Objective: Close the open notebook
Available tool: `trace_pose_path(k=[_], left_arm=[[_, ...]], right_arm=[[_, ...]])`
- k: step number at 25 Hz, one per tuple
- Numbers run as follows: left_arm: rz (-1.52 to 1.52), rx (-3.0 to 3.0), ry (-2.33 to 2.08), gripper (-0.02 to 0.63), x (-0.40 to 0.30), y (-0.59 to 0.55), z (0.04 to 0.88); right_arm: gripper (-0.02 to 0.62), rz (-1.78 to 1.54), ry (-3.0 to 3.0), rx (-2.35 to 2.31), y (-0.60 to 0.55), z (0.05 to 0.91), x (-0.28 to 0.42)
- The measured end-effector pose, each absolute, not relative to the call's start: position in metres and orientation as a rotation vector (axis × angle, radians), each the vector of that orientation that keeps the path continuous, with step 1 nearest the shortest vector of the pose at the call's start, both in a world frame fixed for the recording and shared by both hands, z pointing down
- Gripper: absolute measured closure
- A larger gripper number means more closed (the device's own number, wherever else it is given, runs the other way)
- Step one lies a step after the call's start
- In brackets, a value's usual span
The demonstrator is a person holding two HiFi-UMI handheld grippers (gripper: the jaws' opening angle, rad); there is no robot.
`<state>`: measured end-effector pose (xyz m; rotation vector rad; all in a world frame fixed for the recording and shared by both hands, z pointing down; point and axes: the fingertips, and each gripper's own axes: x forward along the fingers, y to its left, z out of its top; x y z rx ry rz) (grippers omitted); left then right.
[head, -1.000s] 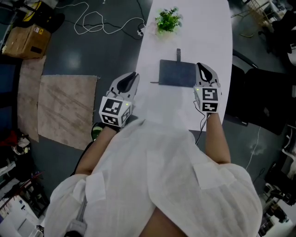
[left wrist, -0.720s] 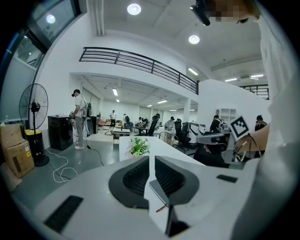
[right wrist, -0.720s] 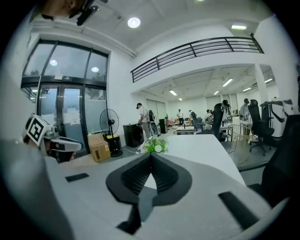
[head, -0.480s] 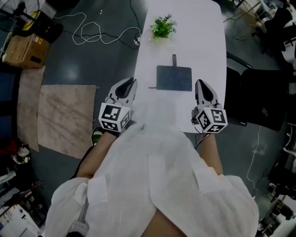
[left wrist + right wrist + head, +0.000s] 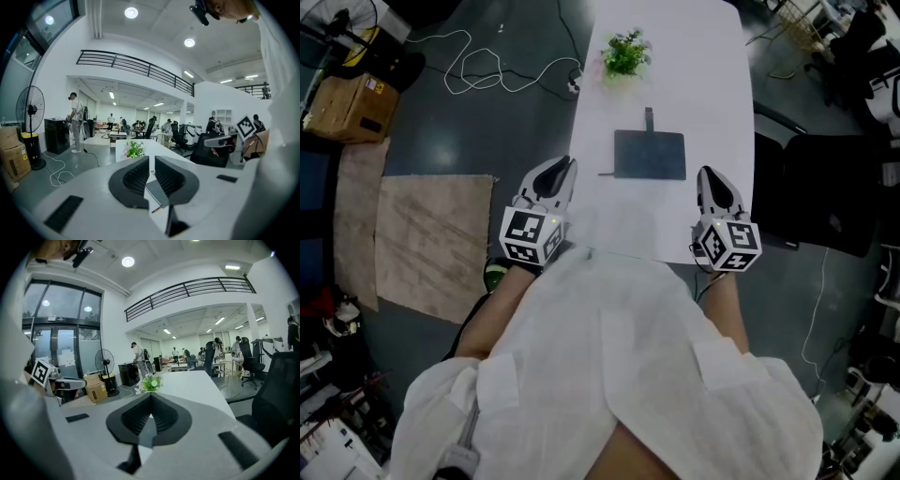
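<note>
The dark notebook (image 5: 649, 155) lies closed and flat on the white table (image 5: 712, 84), with a strap sticking out at its far edge and a thin pen (image 5: 607, 174) at its near left corner. My left gripper (image 5: 564, 166) hovers off the table's left edge, near that corner, its jaws a narrow gap apart and empty. In the left gripper view (image 5: 151, 161) the notebook (image 5: 157, 191) shows through the gap. My right gripper (image 5: 709, 174) is shut and empty, just past the notebook's near right corner. The right gripper view (image 5: 150, 399) shows the notebook (image 5: 146, 428) below the meeting tips.
A small green potted plant (image 5: 624, 53) stands at the table's far end. A black office chair (image 5: 811, 192) sits right of the table. On the floor to the left lie a beige rug (image 5: 431, 234), white cables (image 5: 497, 61) and a cardboard box (image 5: 342, 89).
My right gripper has drawn back from the notebook's right edge toward the person and rolled, its marker cube now turned. The left gripper has stayed in place. The notebook stays closed.
</note>
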<state>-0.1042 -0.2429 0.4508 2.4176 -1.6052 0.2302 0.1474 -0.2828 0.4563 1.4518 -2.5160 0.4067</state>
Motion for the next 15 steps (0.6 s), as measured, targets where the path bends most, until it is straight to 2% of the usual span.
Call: trace_pose_path(k=[15], left_arm=[[0.248, 2.411, -1.609, 0.574, -0.097, -0.228, 0.454]], right_arm=[[0.595, 0.411, -2.525, 1.389, -0.269, 0.463, 0.147]])
